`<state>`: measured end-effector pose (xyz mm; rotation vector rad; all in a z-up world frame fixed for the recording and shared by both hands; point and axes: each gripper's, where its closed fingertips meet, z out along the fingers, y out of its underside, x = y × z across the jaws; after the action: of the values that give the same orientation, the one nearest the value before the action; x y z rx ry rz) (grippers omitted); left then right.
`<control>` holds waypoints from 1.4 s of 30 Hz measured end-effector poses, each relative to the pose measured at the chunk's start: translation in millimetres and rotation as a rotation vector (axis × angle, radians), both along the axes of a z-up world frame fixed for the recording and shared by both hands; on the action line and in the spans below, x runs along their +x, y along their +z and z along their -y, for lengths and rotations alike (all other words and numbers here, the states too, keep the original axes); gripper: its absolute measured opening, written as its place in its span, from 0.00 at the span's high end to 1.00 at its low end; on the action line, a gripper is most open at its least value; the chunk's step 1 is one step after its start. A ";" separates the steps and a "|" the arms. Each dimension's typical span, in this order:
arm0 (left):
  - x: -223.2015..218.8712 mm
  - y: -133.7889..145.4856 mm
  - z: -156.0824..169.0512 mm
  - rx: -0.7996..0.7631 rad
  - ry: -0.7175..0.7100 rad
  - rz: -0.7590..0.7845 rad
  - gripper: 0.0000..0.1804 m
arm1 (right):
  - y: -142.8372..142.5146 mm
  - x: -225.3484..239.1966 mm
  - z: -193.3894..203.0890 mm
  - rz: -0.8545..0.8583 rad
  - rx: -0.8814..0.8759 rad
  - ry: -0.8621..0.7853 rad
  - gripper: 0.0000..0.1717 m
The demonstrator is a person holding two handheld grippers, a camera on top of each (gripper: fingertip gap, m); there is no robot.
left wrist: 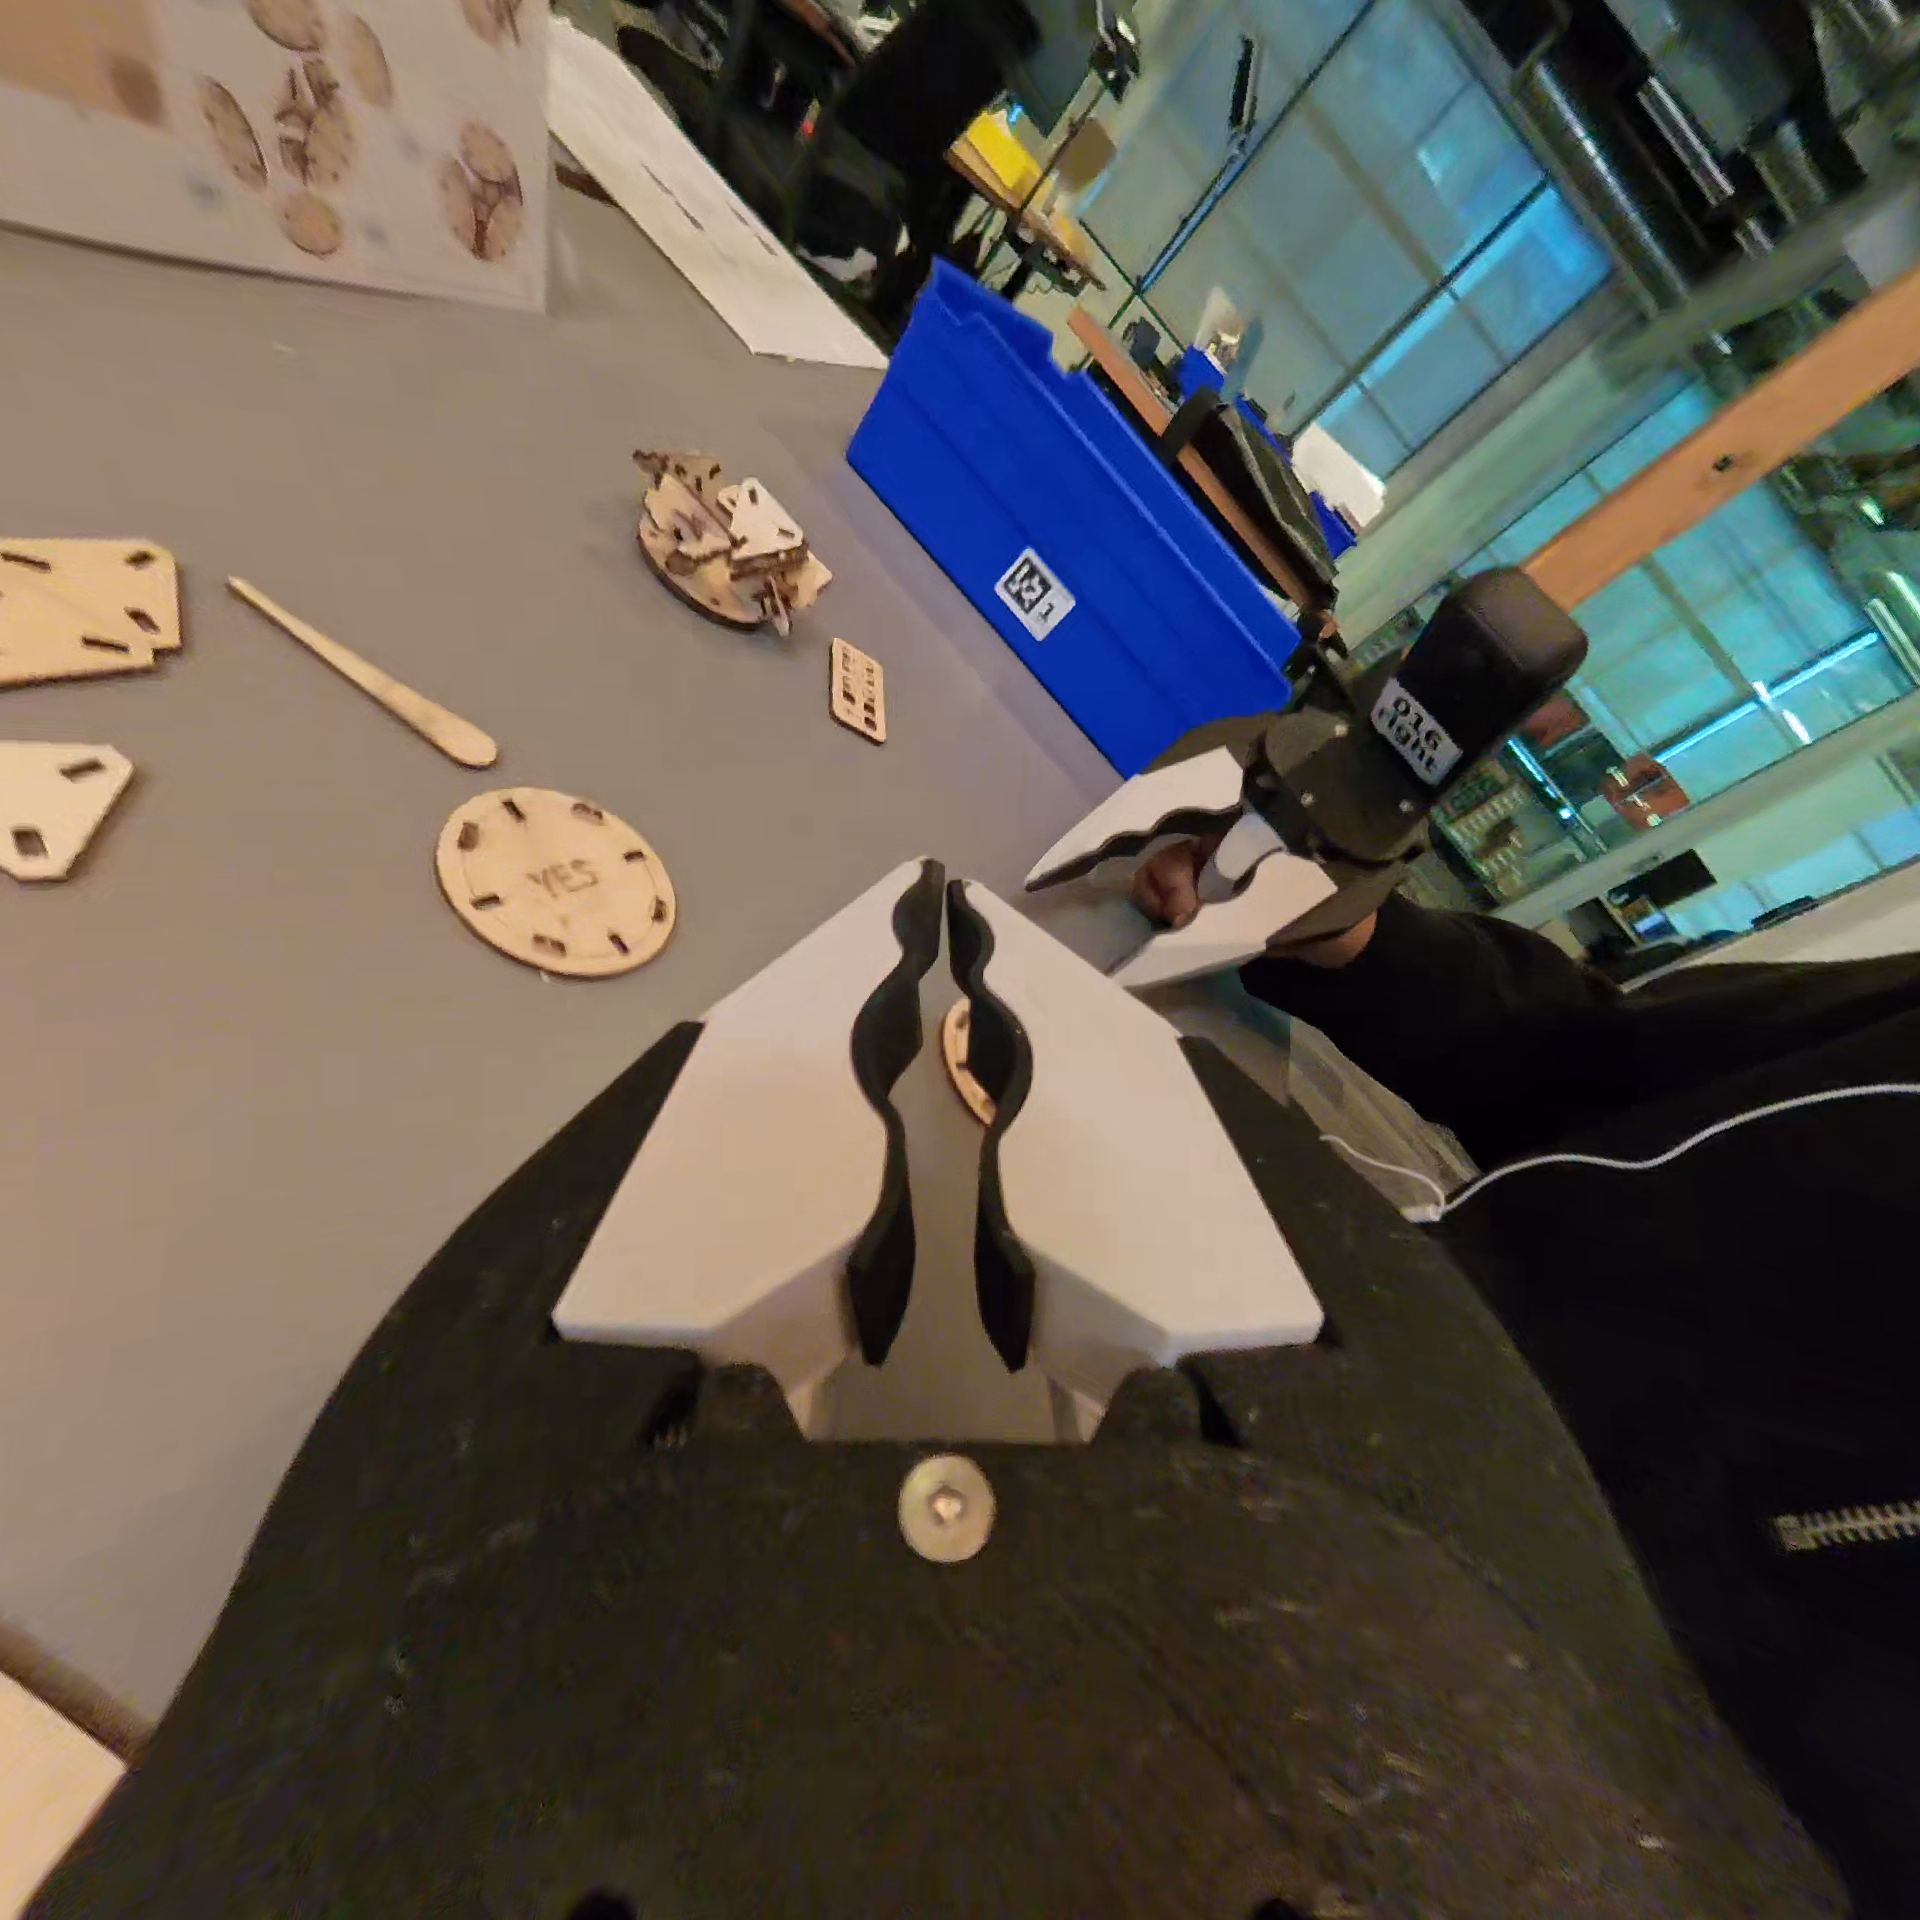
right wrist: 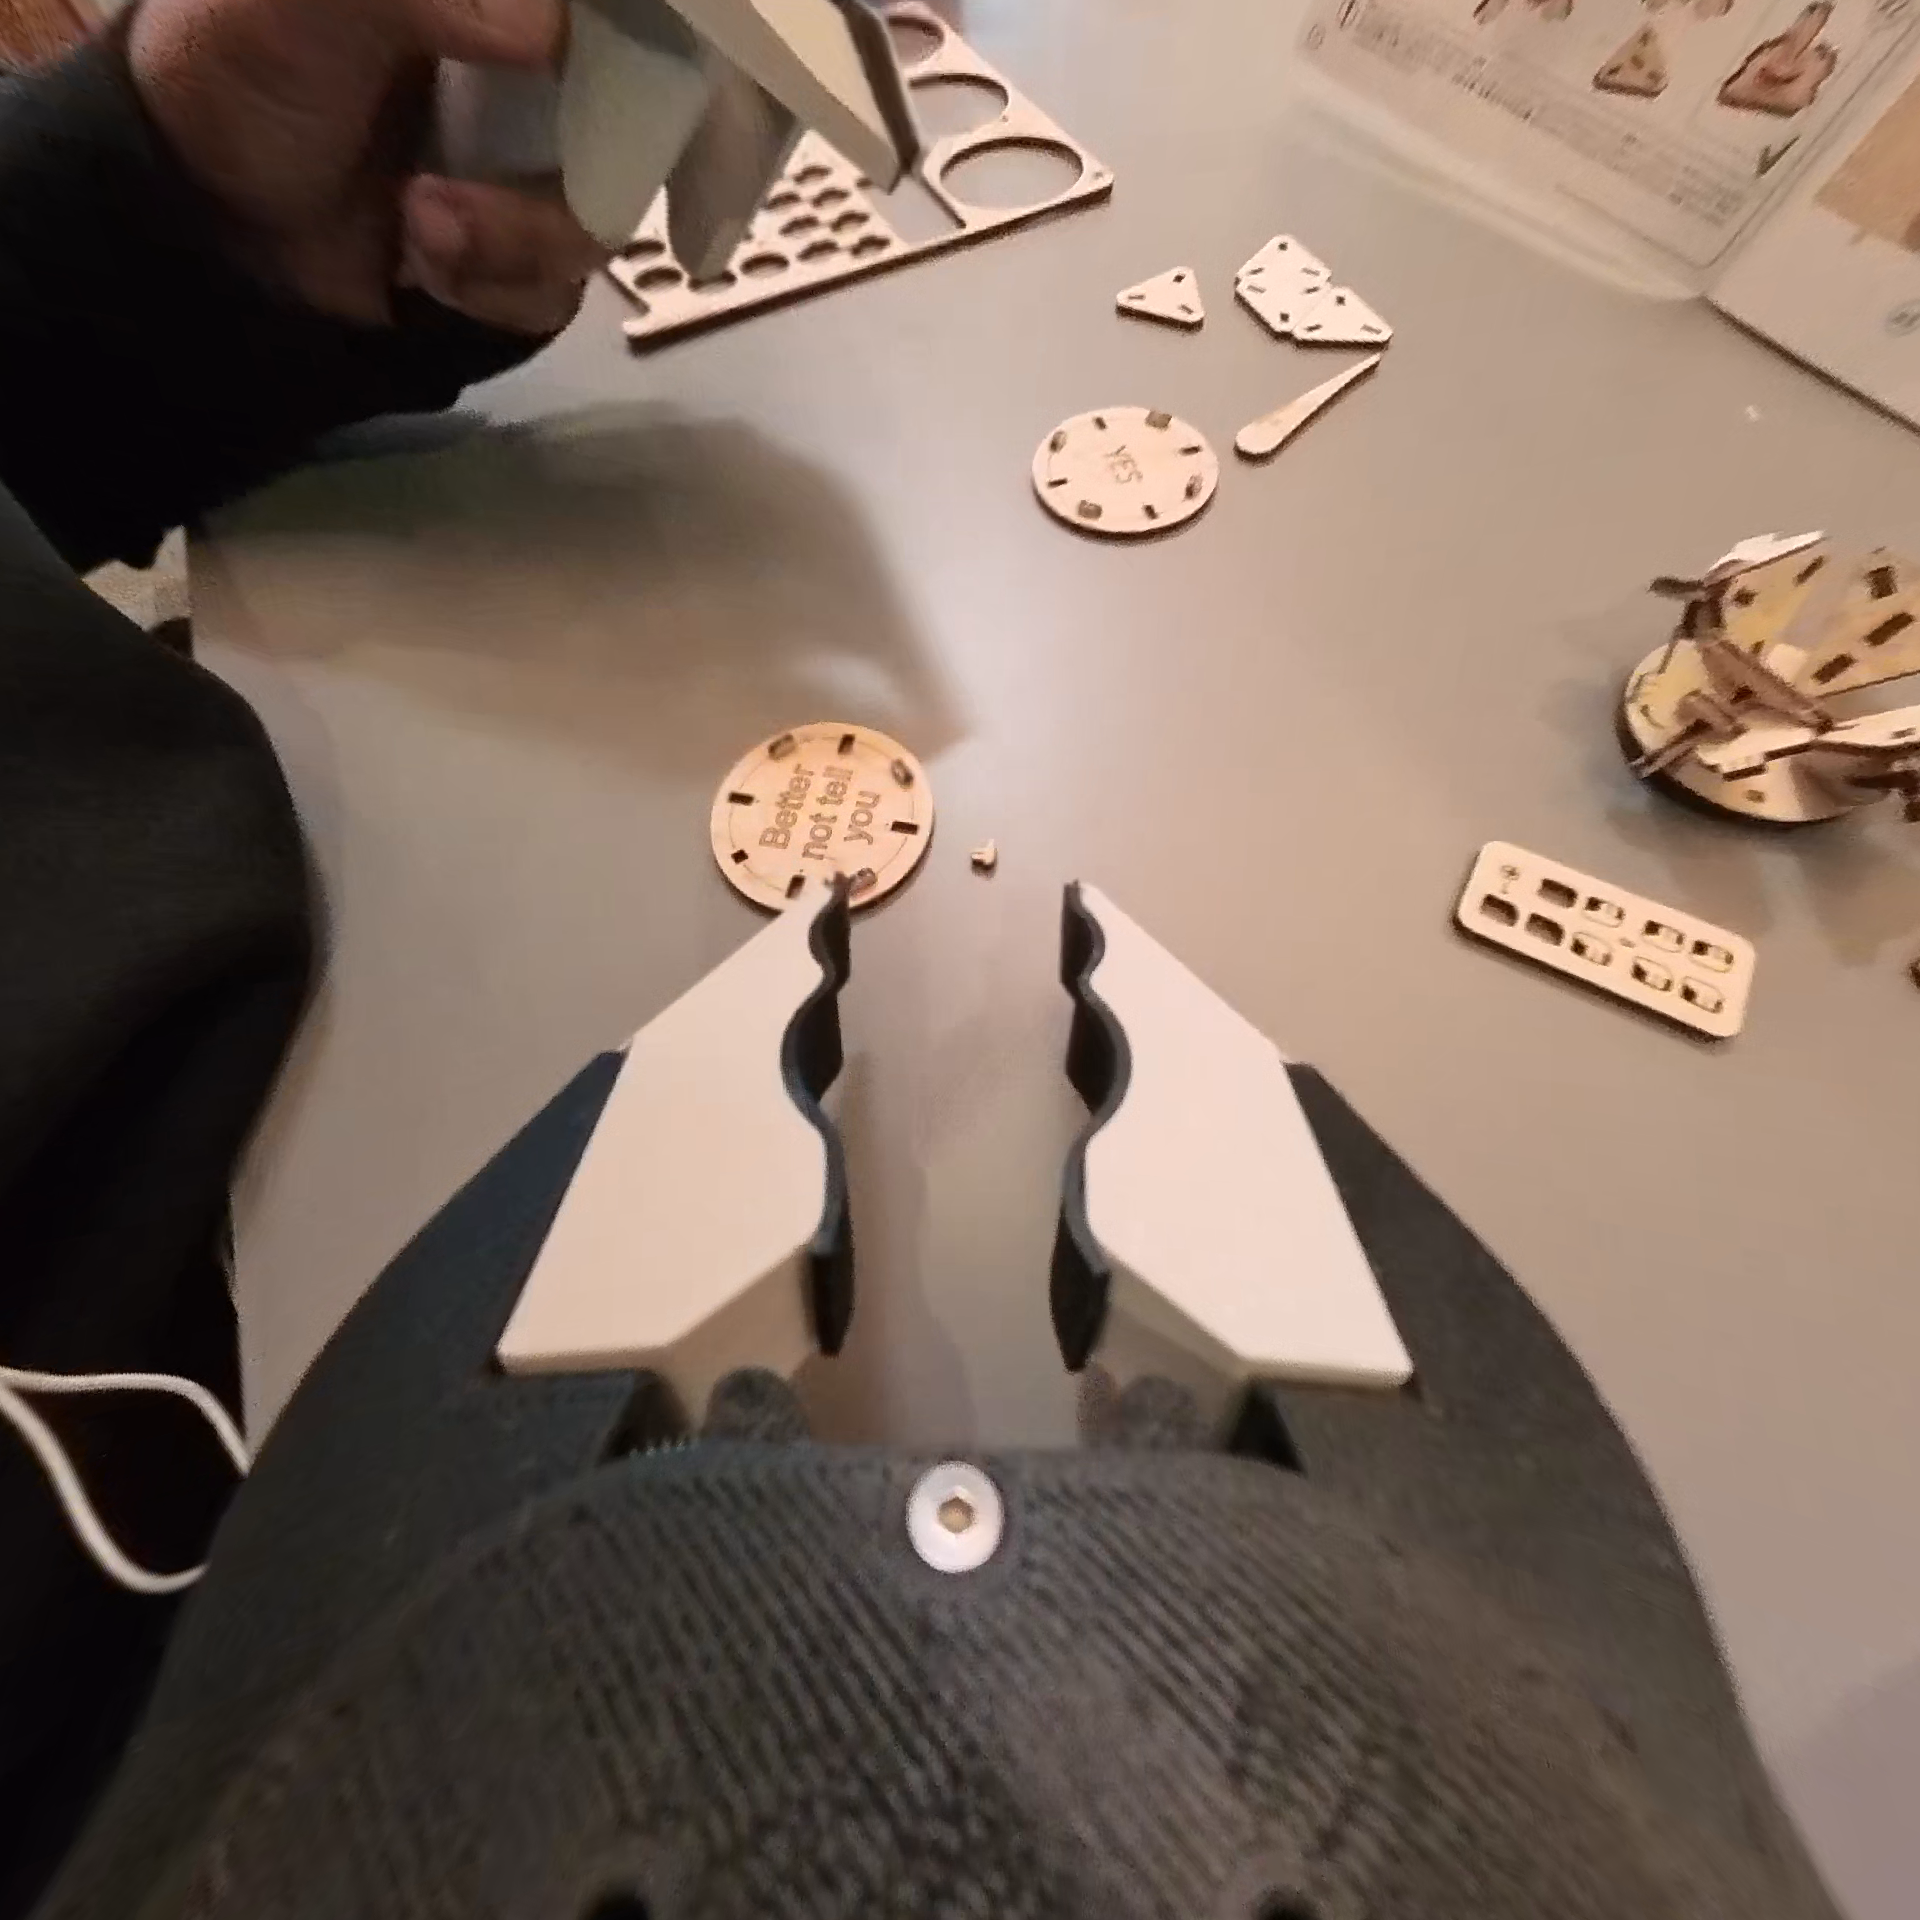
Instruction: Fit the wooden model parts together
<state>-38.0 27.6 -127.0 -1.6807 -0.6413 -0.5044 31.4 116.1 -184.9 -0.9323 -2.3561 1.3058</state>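
My left gripper (left wrist: 943, 885) is shut, with nothing between its tips. Through the gap farther back between its fingers I see part of a round wooden disc (left wrist: 964, 1062) lying on the grey table (left wrist: 260, 1091). The right wrist view shows this gripper (right wrist: 883, 156) raised at the top left, well above the table. My right gripper (right wrist: 954, 899) is open and empty, low over the table. Its left fingertip (right wrist: 831, 914) is at the near edge of the engraved disc (right wrist: 821, 816). A tiny wooden bit (right wrist: 982, 855) lies just ahead of the gap. The right gripper (left wrist: 1075, 930) also shows open in the left wrist view.
On the table lie a second engraved disc (right wrist: 1124, 473), a wooden stick (right wrist: 1304, 407), a slotted card (right wrist: 1605, 940), triangular plates (right wrist: 1164, 299), a partly built wooden model (right wrist: 1787, 717) and a cut-out sheet (right wrist: 862, 229). A blue bin (left wrist: 1060, 540) stands at the table's edge.
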 end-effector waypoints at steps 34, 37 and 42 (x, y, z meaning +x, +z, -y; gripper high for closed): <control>-20.3 4.9 -59.6 0.029 -0.163 -0.255 0.99 | 62.9 -99.8 16.3 -0.507 -0.096 0.081 0.98; -22.2 -0.7 -62.0 0.054 -0.173 -0.108 1.00 | 69.1 -92.3 23.7 -0.684 -0.025 0.080 0.98; -14.3 3.7 -63.2 0.163 -0.250 0.079 0.99 | 68.6 -85.5 32.3 -0.704 -0.026 0.113 0.98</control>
<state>-52.3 90.8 -123.2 -1.5992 -0.4359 -0.7841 -54.1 83.8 -116.3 -0.2633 -1.8531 1.4104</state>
